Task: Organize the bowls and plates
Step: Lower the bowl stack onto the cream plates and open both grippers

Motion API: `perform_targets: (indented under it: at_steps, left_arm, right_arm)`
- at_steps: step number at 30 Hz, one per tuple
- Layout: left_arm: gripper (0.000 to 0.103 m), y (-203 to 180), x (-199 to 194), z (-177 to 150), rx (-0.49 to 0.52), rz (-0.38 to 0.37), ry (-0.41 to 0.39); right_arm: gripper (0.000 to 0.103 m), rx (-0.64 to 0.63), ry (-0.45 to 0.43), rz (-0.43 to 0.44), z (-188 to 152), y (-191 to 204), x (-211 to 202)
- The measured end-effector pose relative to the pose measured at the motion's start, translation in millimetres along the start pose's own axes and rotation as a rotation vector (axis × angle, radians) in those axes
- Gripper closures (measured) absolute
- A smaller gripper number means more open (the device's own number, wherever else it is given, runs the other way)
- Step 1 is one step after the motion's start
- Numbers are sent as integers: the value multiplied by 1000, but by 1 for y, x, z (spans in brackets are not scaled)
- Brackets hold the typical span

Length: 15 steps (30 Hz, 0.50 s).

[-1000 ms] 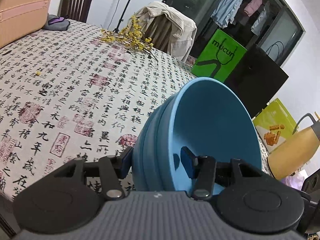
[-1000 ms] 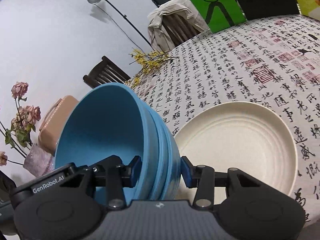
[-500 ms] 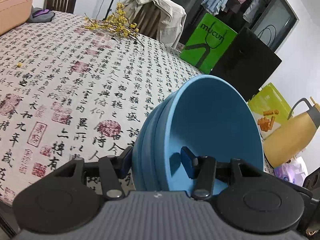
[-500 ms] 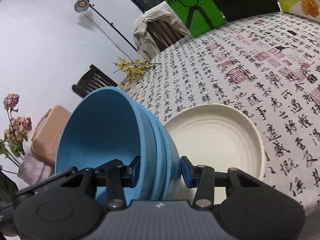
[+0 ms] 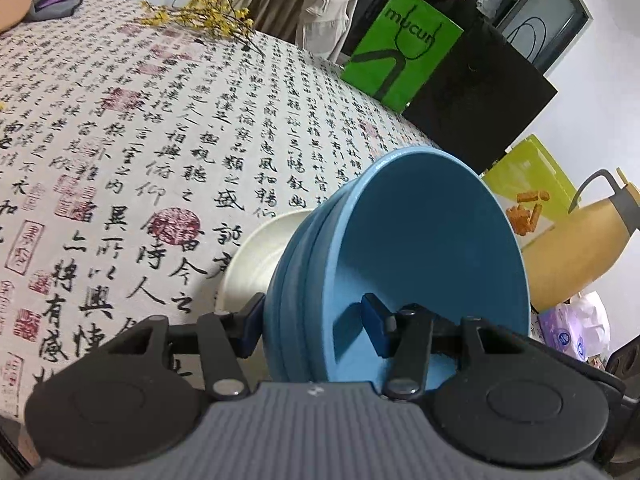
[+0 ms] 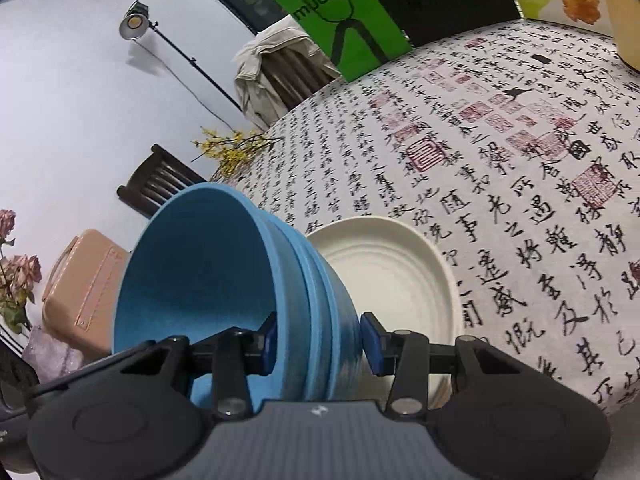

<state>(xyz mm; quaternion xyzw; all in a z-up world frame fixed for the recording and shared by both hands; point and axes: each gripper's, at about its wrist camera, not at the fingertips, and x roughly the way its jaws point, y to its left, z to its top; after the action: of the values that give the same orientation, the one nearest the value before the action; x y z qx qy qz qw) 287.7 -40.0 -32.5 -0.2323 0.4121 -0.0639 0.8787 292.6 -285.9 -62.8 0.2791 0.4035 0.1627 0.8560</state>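
A nested stack of blue bowls [image 5: 420, 248] stands tilted on edge in the left wrist view, its hollow facing right. My left gripper [image 5: 313, 328] is shut on its rim, one pad outside and one inside. The right wrist view shows a blue bowl stack [image 6: 200, 280] with its hollow facing left. My right gripper [image 6: 319, 342] is clamped on that rim the same way. I cannot tell whether both views show one stack. A ribbed white plate [image 6: 384, 280] lies on the tablecloth just beyond the bowls. Its edge [image 5: 256, 256] peeks out left of the stack.
The round table [image 5: 120, 140] wears a calligraphy-print cloth. Yellow flower sprigs [image 5: 200, 20] lie at its far side by a chair draped with a jacket [image 5: 296, 0]. A green bag [image 5: 400, 48], a yellow jug [image 5: 580, 248] and a tan case [image 6: 84, 288] stand around.
Both grippers have carried the blue bowls down toward the white plate. The plate's edge now shows in the left wrist view, and it has slid behind the bowls in the right wrist view.
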Motion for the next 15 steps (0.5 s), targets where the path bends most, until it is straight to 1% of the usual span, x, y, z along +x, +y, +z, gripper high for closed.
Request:
perform_targets:
  at_steps: [5,14,15]
  left_arm:
    - [51,-2,11,2,-6,-12,28]
    - [51,0,19,7,-10,-25,33]
    - [50,0,19,8,-7,-29,33]
  right_arm:
    - [61,16,-5,-22,4,-7,0]
    - [59,46,11,-20,10,-15,10]
    - [58,43,14,-18,11,-15,10]
